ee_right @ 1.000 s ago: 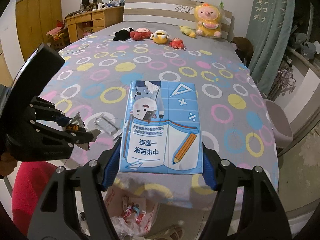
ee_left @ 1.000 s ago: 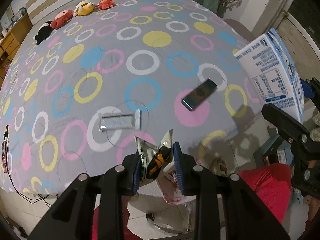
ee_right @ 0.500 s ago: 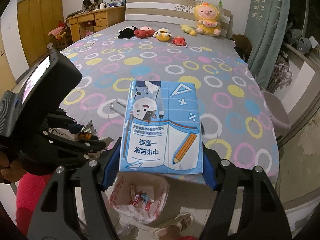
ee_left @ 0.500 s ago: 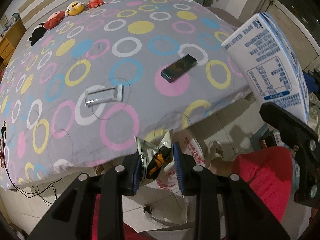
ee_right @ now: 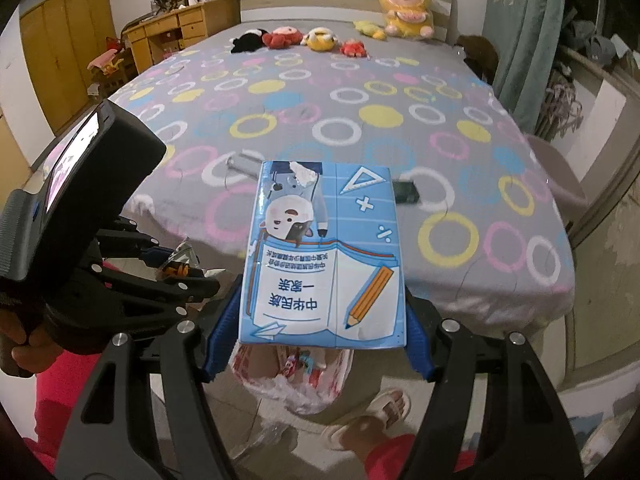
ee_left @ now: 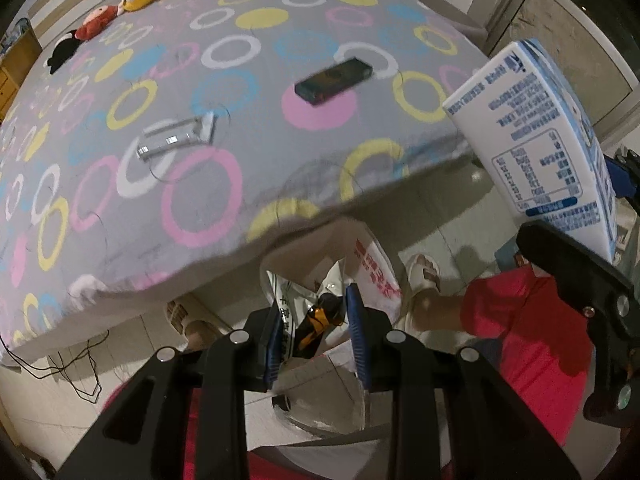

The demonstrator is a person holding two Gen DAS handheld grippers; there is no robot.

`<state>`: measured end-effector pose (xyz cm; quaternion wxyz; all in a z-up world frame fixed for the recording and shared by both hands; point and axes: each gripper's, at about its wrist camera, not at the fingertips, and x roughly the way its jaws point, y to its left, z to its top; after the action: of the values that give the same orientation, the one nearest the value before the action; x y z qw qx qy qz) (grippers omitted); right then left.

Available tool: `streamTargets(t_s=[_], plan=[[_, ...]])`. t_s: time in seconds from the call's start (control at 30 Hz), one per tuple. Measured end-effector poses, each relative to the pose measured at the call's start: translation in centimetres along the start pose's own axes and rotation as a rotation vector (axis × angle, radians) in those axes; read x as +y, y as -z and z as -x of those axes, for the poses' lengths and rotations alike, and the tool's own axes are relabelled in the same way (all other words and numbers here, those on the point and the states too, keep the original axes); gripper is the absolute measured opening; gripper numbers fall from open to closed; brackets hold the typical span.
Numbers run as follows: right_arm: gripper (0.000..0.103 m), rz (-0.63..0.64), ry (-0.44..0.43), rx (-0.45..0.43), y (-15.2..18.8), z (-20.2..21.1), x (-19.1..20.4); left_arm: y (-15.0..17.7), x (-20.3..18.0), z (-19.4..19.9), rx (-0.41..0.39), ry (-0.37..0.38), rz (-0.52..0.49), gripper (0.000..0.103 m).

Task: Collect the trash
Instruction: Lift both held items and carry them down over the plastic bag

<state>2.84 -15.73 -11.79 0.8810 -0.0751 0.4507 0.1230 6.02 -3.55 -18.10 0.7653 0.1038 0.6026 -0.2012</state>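
Below bed edge (ee_left: 304, 216): thin plastic trash bag (ee_right: 304, 376); left gripper (ee_left: 316, 336) jaws clamp crinkly wrapper (ee_left: 308, 320), right gripper (ee_right: 316, 344) jaws clamp rectangular carton (ee_right: 324, 256).

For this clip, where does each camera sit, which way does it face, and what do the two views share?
Left wrist: on the left gripper, aimed steeply down past the bed edge; holds a snack wrapper; red-clad leg and sandalled foot visible.
Right wrist: on the right gripper, facing along the bed toward the headboard; holds a blue carton; hand at left.
Shared: carton, wrapper, trash bag, both grippers.
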Motion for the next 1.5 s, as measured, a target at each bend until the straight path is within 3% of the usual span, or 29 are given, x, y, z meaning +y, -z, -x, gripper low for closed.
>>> streamTargets(t_s=[0.5, 1.5], plan=[[0.068, -0.072, -0.007, 0.096, 4.8, -4.5, -0.7, 2.7, -0.8, -7.0, 0.094, 0.052, 0.009, 0.029], [0.068, -0.257, -0.062, 0.381, 10.9, -20.7, -3.7, 3.1, -1.0, -22.2, 0.255, 0.052, -0.102, 0.029]])
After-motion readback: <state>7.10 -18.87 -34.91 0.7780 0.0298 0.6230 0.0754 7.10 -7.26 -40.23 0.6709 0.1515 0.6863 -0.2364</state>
